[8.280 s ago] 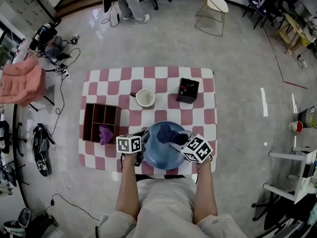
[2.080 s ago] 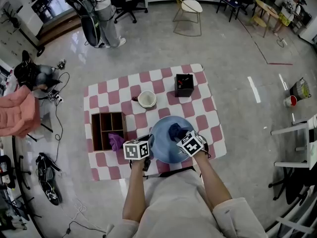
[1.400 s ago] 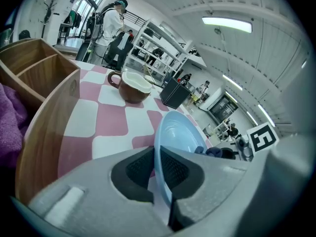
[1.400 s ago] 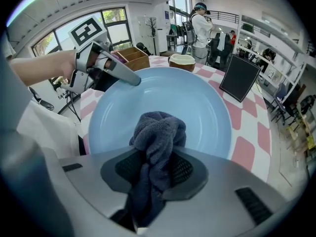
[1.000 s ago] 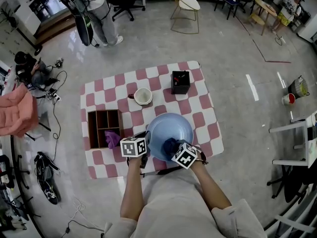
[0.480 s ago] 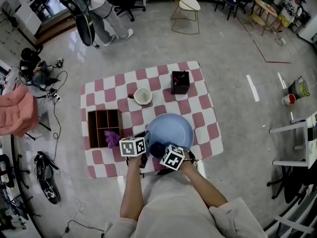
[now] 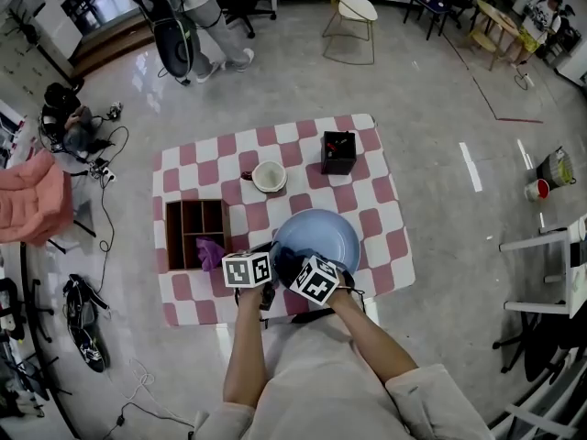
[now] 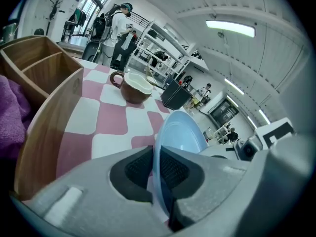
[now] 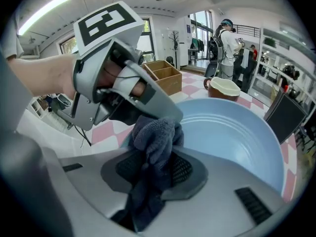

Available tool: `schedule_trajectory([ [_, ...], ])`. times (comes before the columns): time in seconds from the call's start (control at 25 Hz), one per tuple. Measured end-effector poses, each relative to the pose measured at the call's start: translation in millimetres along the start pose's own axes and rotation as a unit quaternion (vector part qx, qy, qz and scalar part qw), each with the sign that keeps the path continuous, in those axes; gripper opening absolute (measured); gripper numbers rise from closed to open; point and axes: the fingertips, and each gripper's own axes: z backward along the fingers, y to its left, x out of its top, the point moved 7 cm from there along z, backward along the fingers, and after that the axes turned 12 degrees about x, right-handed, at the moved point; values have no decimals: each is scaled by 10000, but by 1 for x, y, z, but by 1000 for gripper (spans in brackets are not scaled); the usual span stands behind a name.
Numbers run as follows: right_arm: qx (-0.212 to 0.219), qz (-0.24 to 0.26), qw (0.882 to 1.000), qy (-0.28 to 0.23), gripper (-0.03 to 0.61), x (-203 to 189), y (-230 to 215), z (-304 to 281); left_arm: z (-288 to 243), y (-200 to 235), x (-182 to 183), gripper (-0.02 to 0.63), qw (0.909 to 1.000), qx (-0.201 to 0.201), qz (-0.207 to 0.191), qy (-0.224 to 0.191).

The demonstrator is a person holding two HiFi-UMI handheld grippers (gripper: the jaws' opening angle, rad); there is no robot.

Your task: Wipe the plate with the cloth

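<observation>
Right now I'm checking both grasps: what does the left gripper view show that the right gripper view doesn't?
Only the left gripper view: the left gripper shut on the blue plate at its rim, seen edge-on, and a purple cloth in the wooden compartment box. Only the right gripper view: the right gripper pinching the dark blue cloth at the plate's near rim. Both: plate, brown mug, box, checkered tablecloth.

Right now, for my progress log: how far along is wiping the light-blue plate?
Done: the left gripper clamps the rim of the light-blue round plate; the right gripper grips the dark blue terry cloth. In hand: cloth at the plate's near edge, beside the left gripper. Left: unclear; no dirt shows, so the wiped area cannot be judged.
</observation>
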Motion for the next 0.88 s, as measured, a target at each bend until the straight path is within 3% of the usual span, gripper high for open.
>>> schedule_trajectory([
  [0.44,8,135,9997,213,124,3,-19,7,-3,5,-6,28,9999,-47,78,81],
  [0.72,-404,-731,9963,-223,127,-18,-56,28,-2,2,-7,28,9997,-100,100,185],
  [0.88,-595,-604,9963,-166,127,-5,-62,28,-1,1,-7,28,9997,-61,27,221],
])
